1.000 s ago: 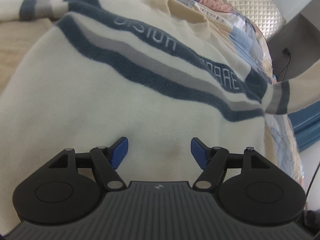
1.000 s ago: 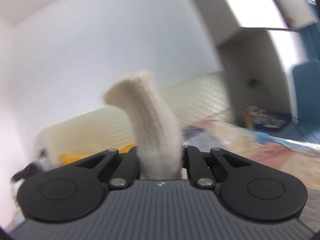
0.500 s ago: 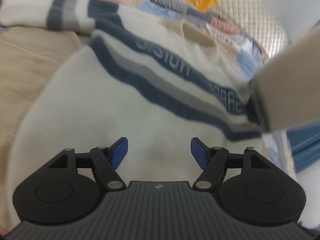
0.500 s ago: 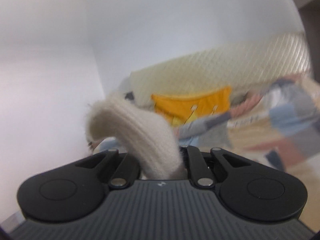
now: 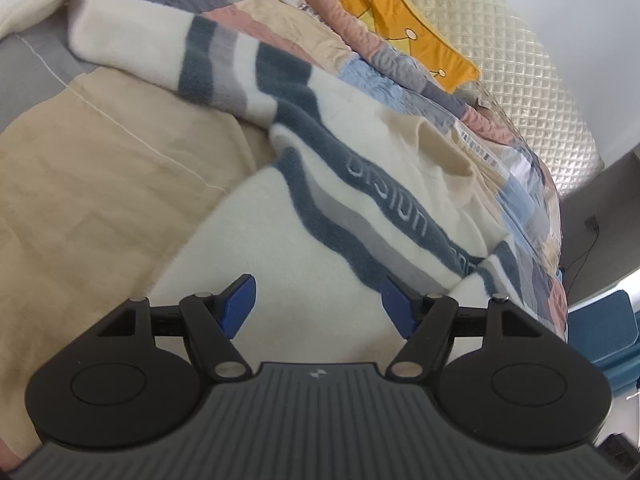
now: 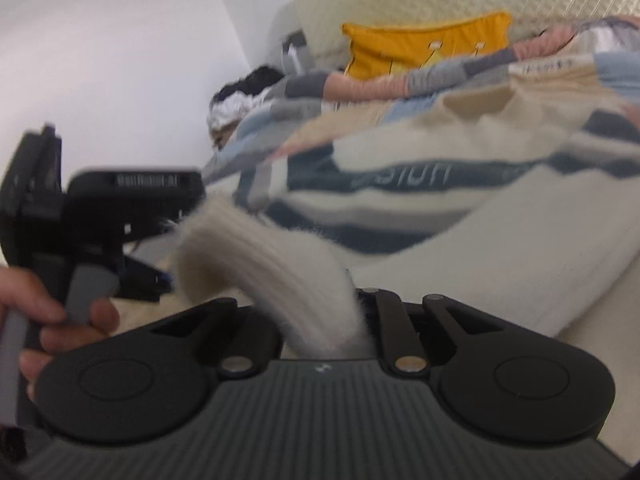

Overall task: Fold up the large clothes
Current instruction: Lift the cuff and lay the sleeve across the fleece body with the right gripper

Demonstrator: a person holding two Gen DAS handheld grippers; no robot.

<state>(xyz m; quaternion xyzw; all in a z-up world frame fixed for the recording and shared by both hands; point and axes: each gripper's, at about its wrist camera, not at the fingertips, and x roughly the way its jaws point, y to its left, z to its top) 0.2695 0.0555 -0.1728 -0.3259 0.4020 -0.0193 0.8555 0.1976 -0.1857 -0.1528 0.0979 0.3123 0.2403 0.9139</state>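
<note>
A cream fleece sweater [image 5: 304, 208] with navy and grey stripes lies flat on the bed, one sleeve [image 5: 160, 52] stretched out to the upper left. My left gripper [image 5: 319, 305] hovers open over the sweater's lower body, with nothing between its blue pads [image 5: 240, 306]. My right gripper [image 6: 326, 320] is shut on the ribbed cream cuff [image 6: 272, 264] of the other sleeve, low over the sweater's body [image 6: 500, 240]. The cuff hides the right fingertips. In the right wrist view the left gripper [image 6: 120, 208] shows at the left, held by a hand [image 6: 60, 316].
A tan sheet [image 5: 100, 184] lies left of the sweater and a patchwork quilt [image 5: 400, 76] behind it. A yellow cushion [image 6: 424, 48] leans on the quilted headboard [image 5: 520, 80]. A blue box [image 5: 600, 320] stands past the bed's right edge. Dark clothes [image 6: 248, 88] are piled by the wall.
The right gripper swung down from facing the wall to over the sweater, carrying the cuff. The left gripper shifted left, bringing the far sleeve into view; the raised sleeve has left its view.
</note>
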